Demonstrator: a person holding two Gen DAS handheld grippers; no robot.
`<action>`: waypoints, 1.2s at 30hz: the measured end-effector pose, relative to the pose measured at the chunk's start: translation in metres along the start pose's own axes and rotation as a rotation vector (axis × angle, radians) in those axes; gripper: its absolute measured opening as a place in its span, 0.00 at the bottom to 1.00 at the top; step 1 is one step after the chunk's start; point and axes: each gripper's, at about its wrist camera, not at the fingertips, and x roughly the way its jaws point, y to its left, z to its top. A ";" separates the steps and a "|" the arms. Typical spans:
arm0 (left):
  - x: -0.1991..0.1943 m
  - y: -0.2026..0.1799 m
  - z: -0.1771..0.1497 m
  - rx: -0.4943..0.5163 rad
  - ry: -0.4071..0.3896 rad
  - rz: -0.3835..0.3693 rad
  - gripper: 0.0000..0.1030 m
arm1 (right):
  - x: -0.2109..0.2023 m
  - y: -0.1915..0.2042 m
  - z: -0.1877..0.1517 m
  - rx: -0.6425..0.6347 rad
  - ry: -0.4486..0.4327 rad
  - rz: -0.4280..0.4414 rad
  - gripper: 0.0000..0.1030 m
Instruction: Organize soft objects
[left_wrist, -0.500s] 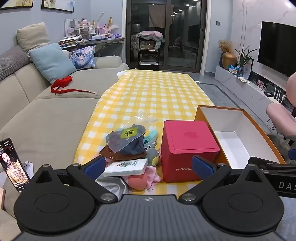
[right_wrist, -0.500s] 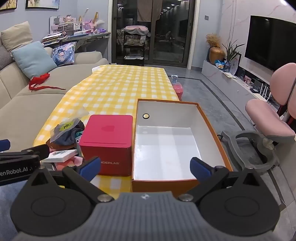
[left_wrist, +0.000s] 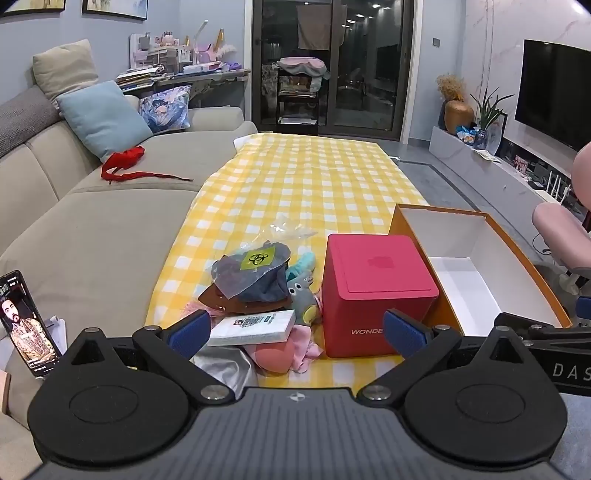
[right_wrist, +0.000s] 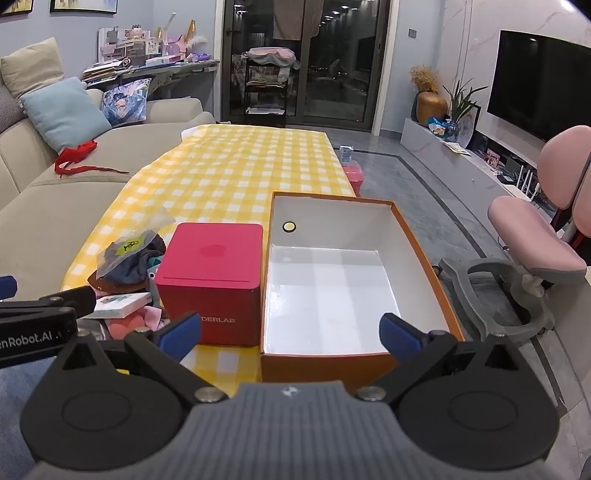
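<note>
A pile of soft things lies at the near end of the yellow checked table (left_wrist: 295, 192): dark clothes in a clear bag (left_wrist: 253, 275), a grey and teal plush toy (left_wrist: 303, 291), a pink plush (left_wrist: 277, 356) and a white booklet (left_wrist: 255, 326) on top. A red cube box (left_wrist: 373, 291) stands beside them, also in the right wrist view (right_wrist: 212, 277). An open orange box with a white inside (right_wrist: 332, 288) sits to its right. My left gripper (left_wrist: 295, 332) is open and empty before the pile. My right gripper (right_wrist: 291, 332) is open and empty before the orange box.
A beige sofa (left_wrist: 92, 229) with cushions and a red ribbon (left_wrist: 125, 166) runs along the left. A phone (left_wrist: 26, 325) stands at the near left. A pink chair (right_wrist: 535, 240) and a TV unit (right_wrist: 461, 158) are on the right.
</note>
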 end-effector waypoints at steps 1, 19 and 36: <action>0.000 0.000 0.000 -0.001 0.001 -0.001 1.00 | 0.001 0.001 0.001 0.001 0.000 -0.001 0.97; 0.000 0.002 -0.005 0.010 0.008 0.006 1.00 | 0.008 0.007 0.002 -0.014 0.019 -0.003 0.97; 0.001 0.002 -0.006 0.012 0.009 0.005 1.00 | 0.009 0.007 0.003 -0.015 0.025 -0.007 0.97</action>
